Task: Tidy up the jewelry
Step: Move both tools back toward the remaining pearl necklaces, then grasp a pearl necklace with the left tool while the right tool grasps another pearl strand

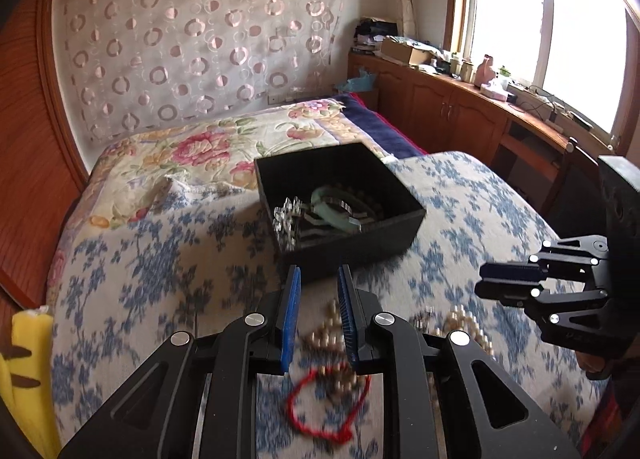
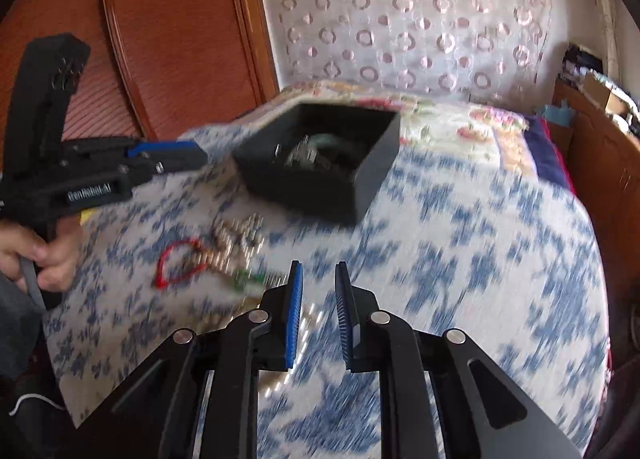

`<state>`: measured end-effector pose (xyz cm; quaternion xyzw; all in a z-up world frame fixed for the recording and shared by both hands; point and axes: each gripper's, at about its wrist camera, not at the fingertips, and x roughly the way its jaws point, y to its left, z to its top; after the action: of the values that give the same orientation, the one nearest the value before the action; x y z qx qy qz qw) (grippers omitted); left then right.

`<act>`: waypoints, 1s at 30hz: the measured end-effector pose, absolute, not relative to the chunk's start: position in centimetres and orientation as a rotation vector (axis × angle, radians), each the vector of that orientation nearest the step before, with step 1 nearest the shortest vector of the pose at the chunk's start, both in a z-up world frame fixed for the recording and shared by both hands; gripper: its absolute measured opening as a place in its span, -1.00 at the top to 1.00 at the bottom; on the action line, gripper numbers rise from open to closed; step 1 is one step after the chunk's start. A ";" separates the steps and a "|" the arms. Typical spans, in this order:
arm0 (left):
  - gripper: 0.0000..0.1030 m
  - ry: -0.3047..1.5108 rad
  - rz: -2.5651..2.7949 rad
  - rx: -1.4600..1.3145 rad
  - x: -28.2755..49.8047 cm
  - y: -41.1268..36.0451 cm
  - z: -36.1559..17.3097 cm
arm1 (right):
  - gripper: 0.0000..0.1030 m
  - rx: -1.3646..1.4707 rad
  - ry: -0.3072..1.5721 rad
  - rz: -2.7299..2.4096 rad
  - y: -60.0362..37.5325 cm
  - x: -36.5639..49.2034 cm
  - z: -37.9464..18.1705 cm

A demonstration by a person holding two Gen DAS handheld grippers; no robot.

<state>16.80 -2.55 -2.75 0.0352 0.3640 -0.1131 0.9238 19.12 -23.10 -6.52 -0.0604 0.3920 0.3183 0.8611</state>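
A black open box (image 1: 400, 237) sits on the bed; it holds a pale green bangle (image 1: 332, 205), a silver piece (image 1: 286, 217) and other jewelry. The box also shows in the right wrist view (image 2: 360, 183). My left gripper (image 1: 319, 273) is open and empty, just short of the box, above a red cord bracelet (image 1: 324, 407) and gold beads (image 1: 324, 339). My right gripper (image 2: 319, 269) is open and empty over the blue-flowered cloth, to the right of the red cord bracelet (image 2: 176, 263), gold beads (image 2: 236, 237) and a green piece (image 2: 250, 279). A pearl strand (image 2: 296, 351) lies under it.
The bed carries a blue-flowered cloth (image 1: 480, 195) over a floral quilt (image 1: 192, 147). A wooden wardrobe (image 2: 172, 27) stands on the left, a wooden cabinet (image 1: 452, 103) with clutter under the window on the right. A yellow plush (image 1: 28, 363) sits at the bed's left edge.
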 end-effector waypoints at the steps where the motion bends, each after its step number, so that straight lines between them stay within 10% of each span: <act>1: 0.66 0.755 -0.229 0.067 16.5 -2.3 -3.1 | 0.64 -0.134 0.834 0.667 -23.0 18.9 -6.9; 30: 0.48 0.868 -0.215 0.090 17.3 -3.5 -7.0 | 0.82 -0.218 0.871 0.598 -22.3 17.7 -9.0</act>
<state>17.30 -3.53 -7.01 0.0434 0.4197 -0.1040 0.9006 17.68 -22.33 -9.05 -0.1040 0.4149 0.2847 0.8579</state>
